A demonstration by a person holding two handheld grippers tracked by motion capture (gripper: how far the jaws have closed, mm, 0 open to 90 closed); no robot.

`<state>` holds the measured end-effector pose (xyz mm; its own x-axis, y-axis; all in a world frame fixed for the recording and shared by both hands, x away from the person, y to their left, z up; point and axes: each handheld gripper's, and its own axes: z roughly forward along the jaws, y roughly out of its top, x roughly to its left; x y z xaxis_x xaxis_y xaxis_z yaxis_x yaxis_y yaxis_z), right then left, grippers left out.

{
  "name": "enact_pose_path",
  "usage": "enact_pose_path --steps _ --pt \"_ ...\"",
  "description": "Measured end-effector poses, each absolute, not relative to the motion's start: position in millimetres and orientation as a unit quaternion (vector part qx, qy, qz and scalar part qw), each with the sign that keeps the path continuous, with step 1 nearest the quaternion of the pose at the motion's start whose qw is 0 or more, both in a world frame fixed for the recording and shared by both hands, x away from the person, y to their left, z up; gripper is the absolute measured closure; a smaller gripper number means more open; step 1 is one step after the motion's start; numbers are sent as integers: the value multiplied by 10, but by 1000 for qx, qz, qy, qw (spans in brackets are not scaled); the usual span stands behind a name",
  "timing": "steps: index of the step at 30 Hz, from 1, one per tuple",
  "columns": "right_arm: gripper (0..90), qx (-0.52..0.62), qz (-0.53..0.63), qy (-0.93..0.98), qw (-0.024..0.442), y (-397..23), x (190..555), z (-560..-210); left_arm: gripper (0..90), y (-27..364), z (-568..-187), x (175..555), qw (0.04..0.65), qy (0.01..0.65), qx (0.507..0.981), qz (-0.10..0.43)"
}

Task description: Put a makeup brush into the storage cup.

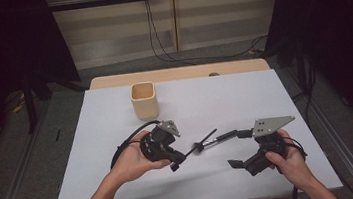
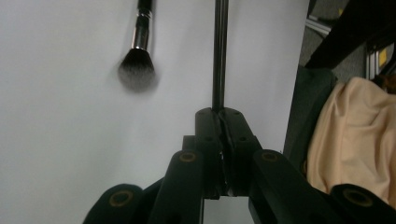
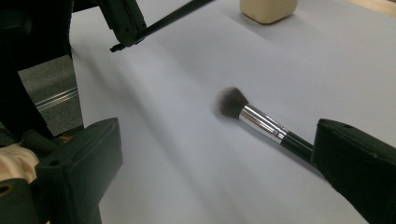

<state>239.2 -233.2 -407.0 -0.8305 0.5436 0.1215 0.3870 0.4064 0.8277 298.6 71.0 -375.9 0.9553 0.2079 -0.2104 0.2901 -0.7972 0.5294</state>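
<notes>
Black thin rod [image 2: 220, 51] is pinched between the jaws of the left gripper [image 2: 223, 114], which are closed tight on its near end; the rod runs straight out ahead of the tips, over the white table [image 2: 56, 154]. In the high view the left gripper [image 1: 176, 164] sits low centre-left w/ the rod [image 1: 204, 141] angling up & to the right from it, toward the right gripper [image 1: 235, 149].

Right gripper: jaws stand wide, not clamped. One jaw lies at the handle end of a makeup brush [image 3: 261, 122]; can't tell if it touches the handle. Other jaw well apart on the opposite side, nothing against it. Brush lies w/ dark bristle head pointing away from the right gripper, silver ferrule behind the head, black handle running back to that jaw. From the left gripper view the brush [image 2: 138, 51] is ahead & to the left of the rod, near but apart, bristles facing the camera.

Beige square cup [image 1: 144, 100] stands upright beyond the left gripper, well apart from both; in the right gripper view the cup [image 3: 268, 9] is far ahead. A person's hand holds each gripper.
</notes>
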Motion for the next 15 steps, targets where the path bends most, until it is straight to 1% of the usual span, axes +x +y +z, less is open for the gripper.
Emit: enact_pose_path --steps 5,15 --pt "16 277 450 845 78 -2281 2465 -4078 861 659 -3735 2984 260 107 957 -69" --pt "24 251 418 871 62 -2156 2531 -4045 860 636 -3721 2982 225 93 968 -65"
